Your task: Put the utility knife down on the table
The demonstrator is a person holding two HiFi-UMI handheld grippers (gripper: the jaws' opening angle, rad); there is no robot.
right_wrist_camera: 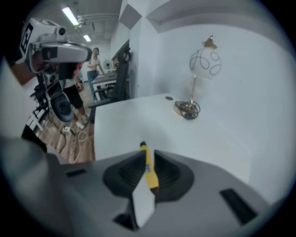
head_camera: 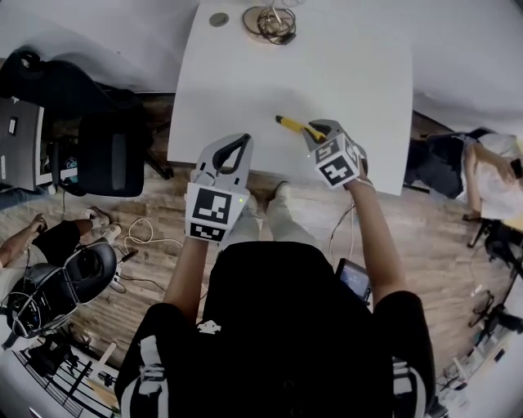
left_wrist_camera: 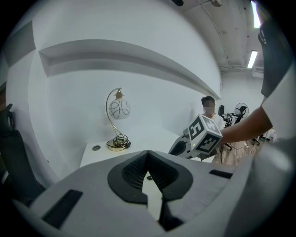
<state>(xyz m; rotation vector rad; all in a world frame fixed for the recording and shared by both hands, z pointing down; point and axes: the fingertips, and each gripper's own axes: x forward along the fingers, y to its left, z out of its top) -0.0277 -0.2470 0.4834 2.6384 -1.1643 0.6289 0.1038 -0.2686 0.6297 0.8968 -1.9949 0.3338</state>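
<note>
The yellow utility knife (head_camera: 290, 124) lies on the white table (head_camera: 245, 73) near its front edge, pointing left. My right gripper (head_camera: 317, 131) hovers just above the knife's right end. In the right gripper view the knife (right_wrist_camera: 147, 162) shows slanted through the narrow gap of my right gripper (right_wrist_camera: 147, 153), with bare table below it. The pads do not seem to press on it. My left gripper (head_camera: 243, 139) hangs off the table's front edge, its tips together and nothing between them. In its own view the left gripper (left_wrist_camera: 148, 154) is pinched at the tip.
A globe lamp (head_camera: 271, 23) with a coiled cord stands at the table's far edge, beside a round grommet (head_camera: 218, 19). A black office chair (head_camera: 110, 151) stands left of the table. Cables (head_camera: 139, 237) lie on the wood floor. People sit at both sides.
</note>
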